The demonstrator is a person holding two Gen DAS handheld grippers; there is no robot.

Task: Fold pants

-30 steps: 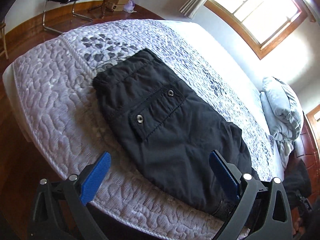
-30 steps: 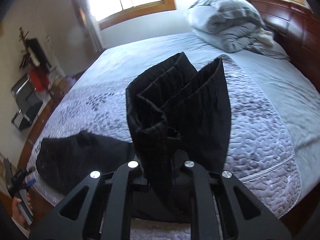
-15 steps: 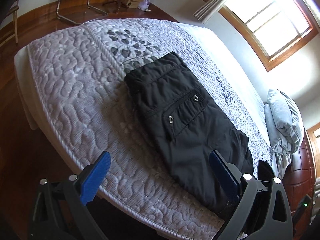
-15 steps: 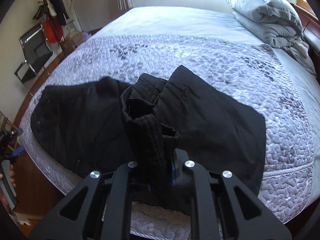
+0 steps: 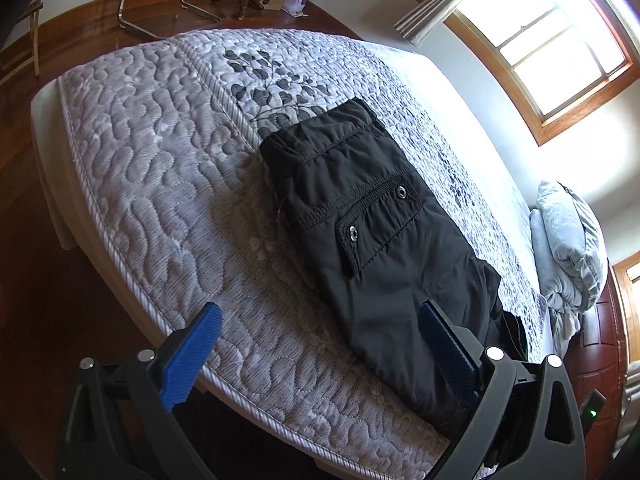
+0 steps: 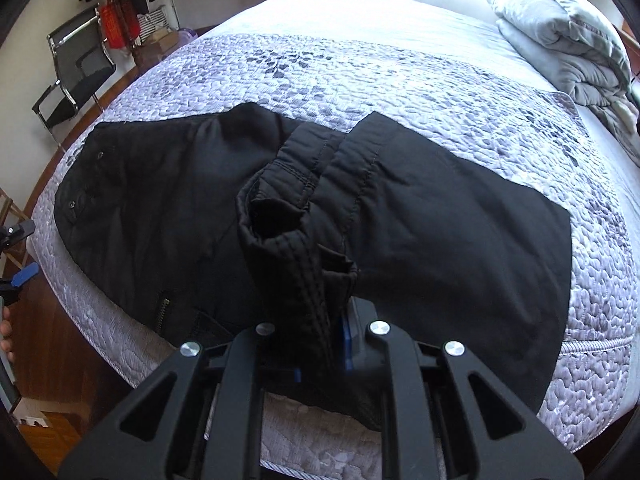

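Pants [image 6: 440, 220] lie on the bed [image 5: 160, 168], partly folded, hem ends clamped in the closed right tool [image 6: 320, 344] and not yet laid over the waist section, while the left tool [image 5: 320, 344] hangs wide and empty.

Left wrist view: sits behind left gripper [image 5: 320, 344] off bed [image 5: 160, 184] corner, high, looks down lengthwise toward window [image 5: 560, 52] and pillows [image 5: 568, 248]. Right wrist view: low, close at bed [image 6: 400, 68] edge, faces across toward chair [image 6: 76, 72]. Both share pants [image 5: 380, 248] [image 6: 280, 216], quilt, pillows [image 6: 568, 36]; left gripper [image 6: 18, 260] shows at its left edge.
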